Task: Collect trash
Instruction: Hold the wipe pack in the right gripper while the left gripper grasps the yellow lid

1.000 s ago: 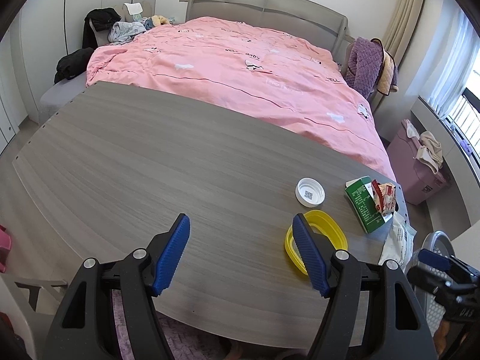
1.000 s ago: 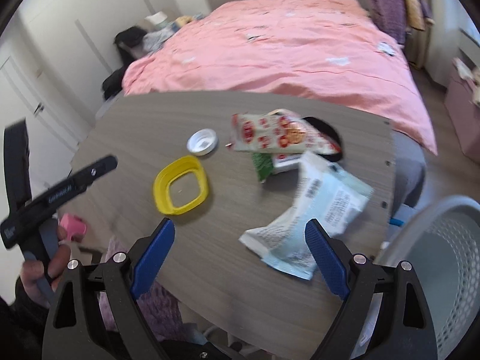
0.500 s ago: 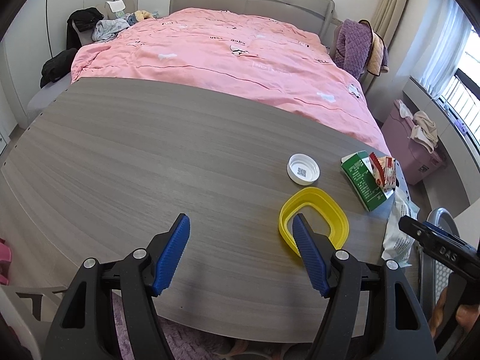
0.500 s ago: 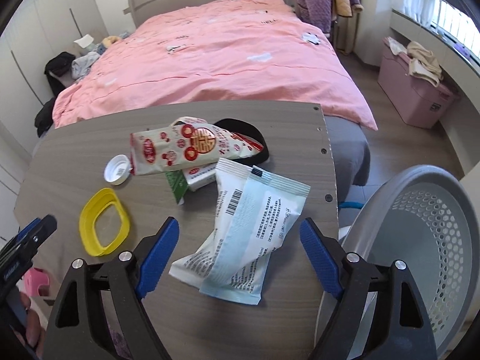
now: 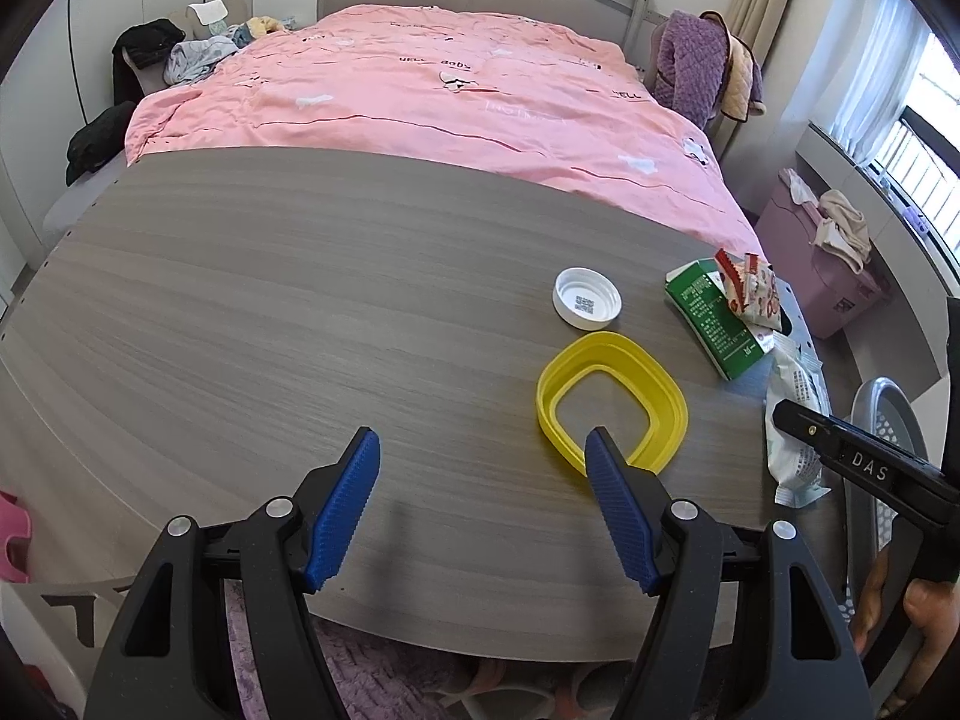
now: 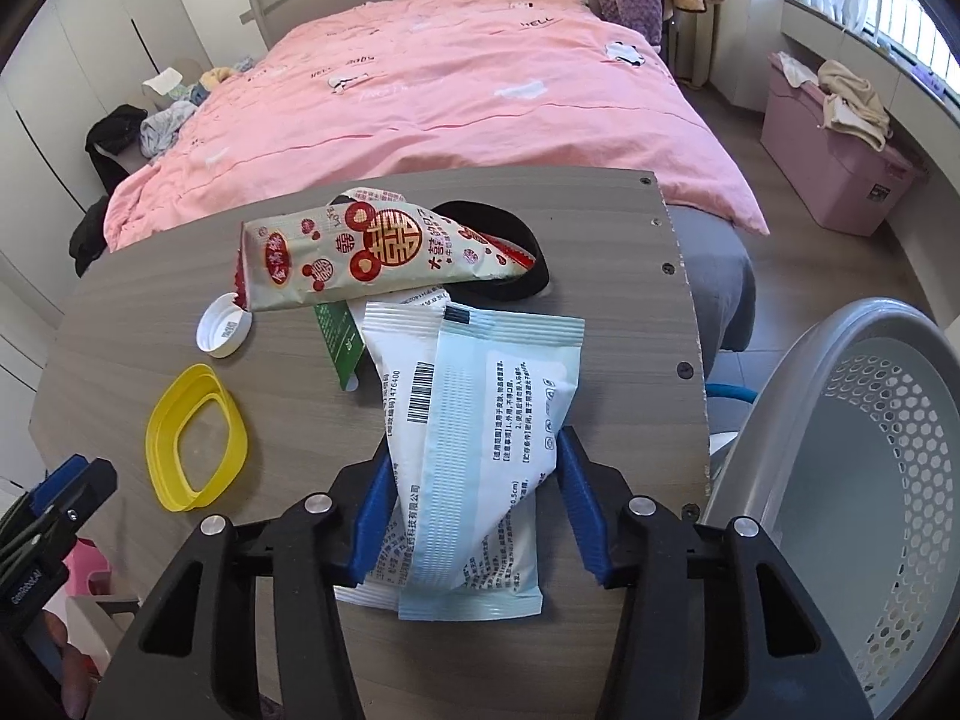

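Observation:
A white and pale-blue packet (image 6: 480, 420) lies on the grey wooden table (image 5: 300, 300) near its right edge. My right gripper (image 6: 474, 450) straddles it, its jaws closing, and both blue pads touch the bunched sides. A red-and-cream snack wrapper (image 6: 372, 258) rests on a green carton (image 6: 339, 336) beyond it. A white cap (image 5: 587, 303) and a yellow plastic ring (image 5: 612, 396) lie further left. My left gripper (image 5: 480, 444) hangs open over the table, holding nothing. Its right finger overlaps the ring's near edge.
A grey perforated basket (image 6: 870, 480) stands just off the table's right edge. A black band (image 6: 510, 258) lies behind the wrapper. A bed with a pink quilt (image 5: 450, 96) fills the room beyond the table. A pink storage box (image 6: 840, 174) stands by the window.
My right gripper dropped over the packet and its jaws narrowed from wide open onto its sides. The left gripper sank a little toward the yellow ring and stayed open.

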Action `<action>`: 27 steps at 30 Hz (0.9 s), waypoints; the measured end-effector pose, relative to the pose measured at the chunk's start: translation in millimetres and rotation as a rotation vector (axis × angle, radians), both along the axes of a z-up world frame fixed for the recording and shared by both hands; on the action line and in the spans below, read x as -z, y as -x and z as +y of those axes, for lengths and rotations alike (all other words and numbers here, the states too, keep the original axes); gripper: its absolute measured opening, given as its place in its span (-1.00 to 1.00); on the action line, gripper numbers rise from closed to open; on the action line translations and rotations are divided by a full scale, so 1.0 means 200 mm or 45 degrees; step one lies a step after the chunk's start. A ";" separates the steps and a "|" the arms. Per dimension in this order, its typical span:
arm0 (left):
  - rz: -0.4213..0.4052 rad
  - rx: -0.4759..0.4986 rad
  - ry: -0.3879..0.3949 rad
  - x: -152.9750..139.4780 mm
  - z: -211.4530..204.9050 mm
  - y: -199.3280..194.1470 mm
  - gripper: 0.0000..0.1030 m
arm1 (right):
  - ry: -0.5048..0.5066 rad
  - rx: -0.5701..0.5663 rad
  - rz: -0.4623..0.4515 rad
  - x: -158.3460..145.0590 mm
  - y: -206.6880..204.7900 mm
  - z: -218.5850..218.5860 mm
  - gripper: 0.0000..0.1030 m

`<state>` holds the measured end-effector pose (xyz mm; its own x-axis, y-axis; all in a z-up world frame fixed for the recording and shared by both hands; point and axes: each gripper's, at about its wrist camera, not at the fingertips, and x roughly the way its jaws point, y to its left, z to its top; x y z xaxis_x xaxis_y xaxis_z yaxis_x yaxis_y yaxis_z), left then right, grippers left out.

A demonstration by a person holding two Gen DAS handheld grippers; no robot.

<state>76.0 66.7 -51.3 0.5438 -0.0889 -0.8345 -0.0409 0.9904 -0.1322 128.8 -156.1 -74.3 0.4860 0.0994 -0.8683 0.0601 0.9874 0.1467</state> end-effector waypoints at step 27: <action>0.117 0.138 -0.091 0.14 -0.39 -0.12 0.35 | -0.174 0.034 -0.137 -0.17 0.31 -0.26 -0.03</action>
